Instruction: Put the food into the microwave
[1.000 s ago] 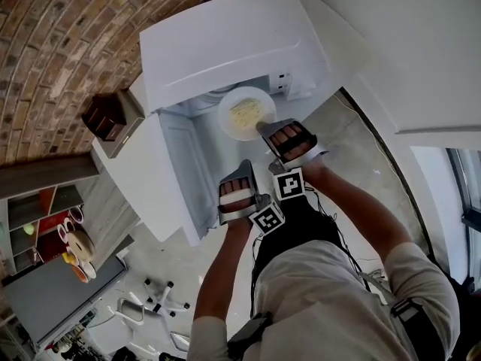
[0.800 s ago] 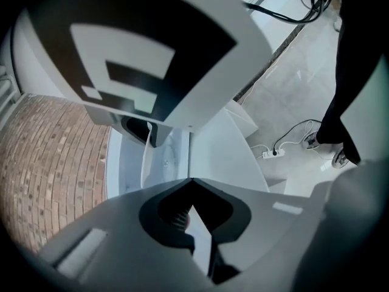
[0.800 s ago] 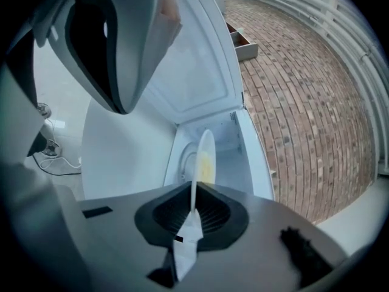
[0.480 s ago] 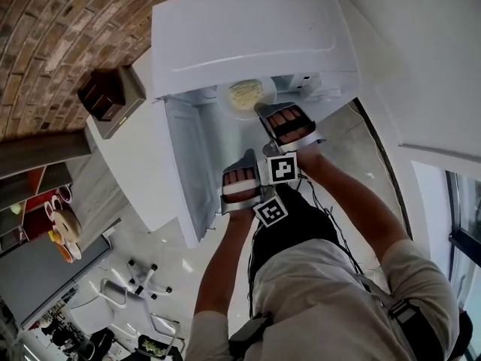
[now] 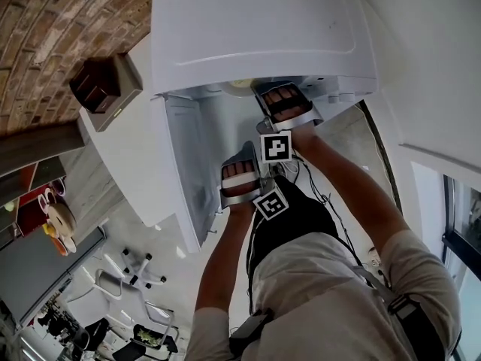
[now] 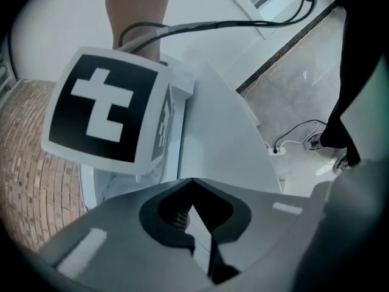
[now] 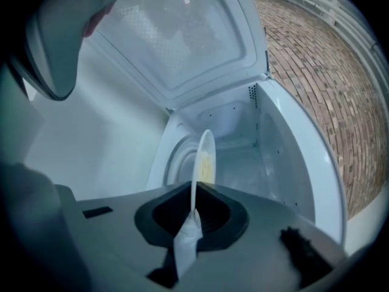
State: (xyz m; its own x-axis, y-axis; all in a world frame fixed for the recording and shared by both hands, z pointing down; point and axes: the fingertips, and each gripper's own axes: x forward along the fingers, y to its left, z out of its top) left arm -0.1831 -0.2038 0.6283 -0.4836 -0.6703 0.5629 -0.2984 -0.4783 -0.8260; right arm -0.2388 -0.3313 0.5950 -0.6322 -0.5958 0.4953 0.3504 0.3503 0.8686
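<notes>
Plate [image 7: 204, 148] of yellow food [image 7: 207, 165] is pinched by its near rim in the right tool [image 7: 193, 207], whose jaws are closed on it. It is held inside the open microwave [image 5: 255, 36]. Left tool [image 6: 193, 184] has its jaws together on nothing and sits nearer the person, beside the door [image 5: 192, 179], which is swung out left.

My right gripper [image 5: 264, 90] reaches into the open microwave [image 5: 248, 28]. A sliver of plate [image 5: 239, 86] shows at its jaws, seemingly gripped. My left gripper [image 5: 242, 153] hangs outside, the door [image 5: 188, 156] just left of its jaws.
</notes>
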